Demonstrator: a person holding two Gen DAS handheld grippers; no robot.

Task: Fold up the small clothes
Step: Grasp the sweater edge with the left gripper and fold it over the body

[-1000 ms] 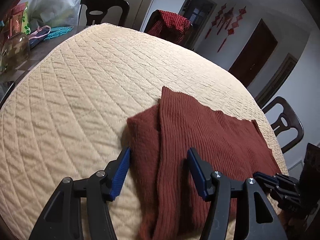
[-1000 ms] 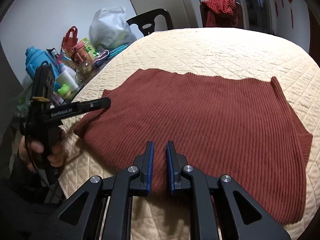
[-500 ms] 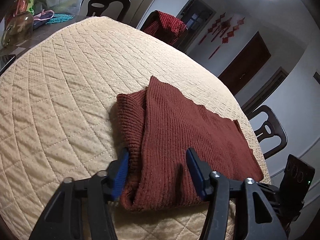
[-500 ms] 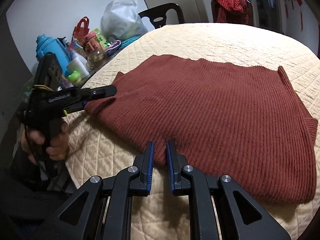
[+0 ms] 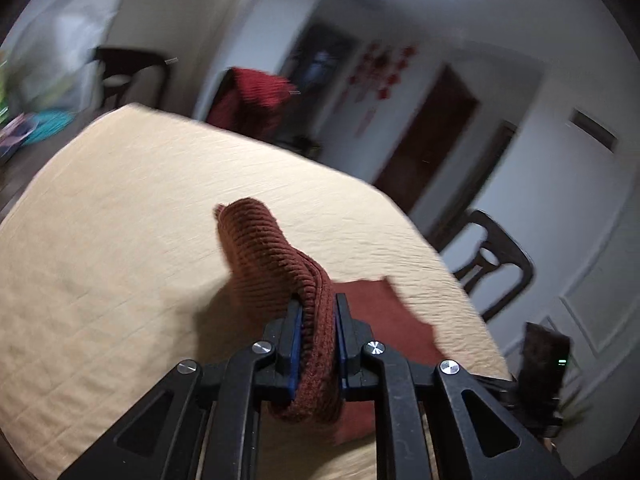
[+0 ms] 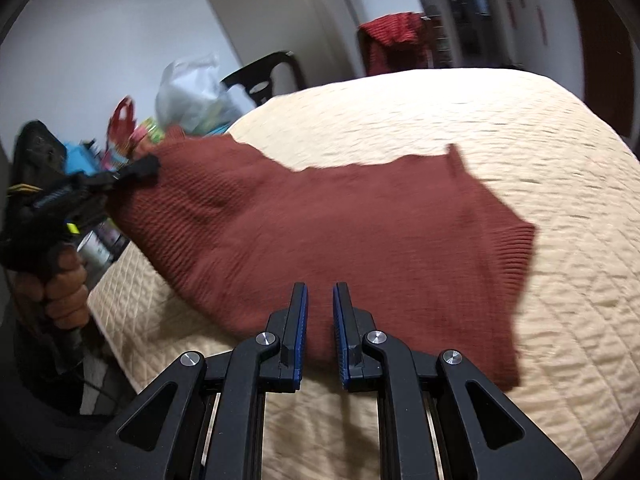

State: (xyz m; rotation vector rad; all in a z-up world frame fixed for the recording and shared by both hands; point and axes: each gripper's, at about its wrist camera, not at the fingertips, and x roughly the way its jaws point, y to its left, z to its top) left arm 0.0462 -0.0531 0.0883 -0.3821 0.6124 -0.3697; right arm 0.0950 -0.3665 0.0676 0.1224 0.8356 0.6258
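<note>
A rust-red knitted sweater (image 6: 320, 220) lies on the cream quilted table cover (image 6: 460, 120). My left gripper (image 5: 318, 312) is shut on the sweater's folded left edge (image 5: 280, 264) and holds it lifted off the cover; it also shows in the right wrist view (image 6: 136, 170). My right gripper (image 6: 320, 300) sits at the sweater's near hem with its jaws nearly closed; whether cloth is pinched between them is unclear. The right half of the sweater still rests flat.
Dark chairs (image 5: 496, 256) stand around the table, one draped with a red checked cloth (image 6: 394, 42). Bags, bottles and clutter (image 6: 176, 100) crowd the far left side. The table's front edge (image 6: 132, 340) is close to my right gripper.
My left gripper closed on the sweater's left edge and lifted it up off the cover. The right gripper stayed at the near hem, jaws unchanged.
</note>
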